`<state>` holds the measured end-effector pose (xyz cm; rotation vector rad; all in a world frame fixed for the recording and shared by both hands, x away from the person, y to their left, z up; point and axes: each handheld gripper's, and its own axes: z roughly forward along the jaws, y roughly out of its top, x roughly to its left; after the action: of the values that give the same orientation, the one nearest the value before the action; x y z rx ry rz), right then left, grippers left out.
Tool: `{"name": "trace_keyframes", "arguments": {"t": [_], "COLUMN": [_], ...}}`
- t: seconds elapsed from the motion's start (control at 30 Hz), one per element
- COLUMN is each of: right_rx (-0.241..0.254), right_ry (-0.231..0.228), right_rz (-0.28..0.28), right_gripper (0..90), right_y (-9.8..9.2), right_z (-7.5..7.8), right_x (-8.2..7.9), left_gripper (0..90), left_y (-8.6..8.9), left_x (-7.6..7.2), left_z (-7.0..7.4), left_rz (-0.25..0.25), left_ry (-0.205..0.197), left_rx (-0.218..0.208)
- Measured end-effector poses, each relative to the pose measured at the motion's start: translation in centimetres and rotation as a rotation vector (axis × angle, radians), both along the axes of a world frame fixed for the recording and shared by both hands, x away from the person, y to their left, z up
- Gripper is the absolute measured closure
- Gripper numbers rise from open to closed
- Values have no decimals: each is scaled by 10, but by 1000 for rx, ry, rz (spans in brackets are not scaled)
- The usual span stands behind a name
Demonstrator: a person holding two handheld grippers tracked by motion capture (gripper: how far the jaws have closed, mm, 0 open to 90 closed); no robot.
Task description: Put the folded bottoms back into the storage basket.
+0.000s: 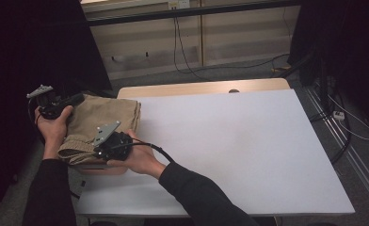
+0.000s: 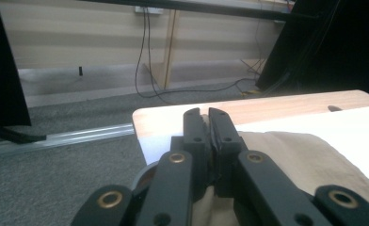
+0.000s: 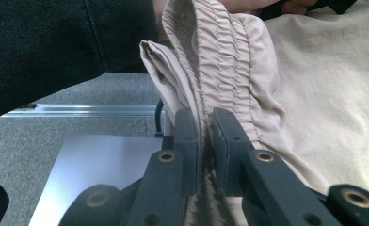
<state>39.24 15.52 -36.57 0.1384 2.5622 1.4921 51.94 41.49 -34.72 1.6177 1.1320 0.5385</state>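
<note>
Khaki cloth, a folded garment with a gathered elastic waistband (image 3: 220, 61), most likely a pair of shorts or trousers (image 1: 102, 120), lies at about nine o'clock on the desk (image 1: 229, 141), over its left edge where a strip of bare wood shows beyond the white top. Both tools are gripping it, seemingly so the cloth can be lifted, spread or folded with an edge held at each end.

From the high view, the left gripper (image 1: 76, 100) sits at the garment's far left corner, around ten o'clock of the bundle. Its fingers (image 2: 194, 136) are clenched together with a fold of khaki cloth pinched between them, as the left gripper view shows. The left hand (image 1: 55, 129) wraps the handle from below, wrist bent back, forearm in a dark sleeve rising from the bottom edge.

The right gripper (image 1: 98, 149) is at the near edge, about six o'clock of the bundle. Its fingers (image 3: 187, 146) are clamped tight on the ruched waistband, which rises upright between them in the right gripper view. The right hand (image 1: 138, 157) comes in from five o'clock, the forearm crossing the white surface diagonally, knuckles toward the cloth, cable (image 1: 159, 149) trailing over the wrist.
</note>
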Motion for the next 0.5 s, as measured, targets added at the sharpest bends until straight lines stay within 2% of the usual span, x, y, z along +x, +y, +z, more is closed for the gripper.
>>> {"name": "trace_keyframes", "arguments": {"t": [0.13, 0.17, 0.33, 0.5], "right_rx": [3, 3, 6, 6], "right_ry": [1, -1, 4, 10], "right_rz": [1, 2, 9, 16], "right_gripper": [811, 811, 811, 811], "right_y": [2, 3, 7, 12], "right_z": [0, 0, -2, -5], "right_x": [0, -1, -1, -2], "left_gripper": [874, 875, 874, 874], "left_y": [4, 5, 11, 17], "left_x": [-1, -1, -3, -4], "left_z": [0, -1, -6, -10], "left_rz": [5, 10, 25, 23], "left_ry": [7, 3, 14, 28], "left_rx": [3, -12, -17, -5]}}
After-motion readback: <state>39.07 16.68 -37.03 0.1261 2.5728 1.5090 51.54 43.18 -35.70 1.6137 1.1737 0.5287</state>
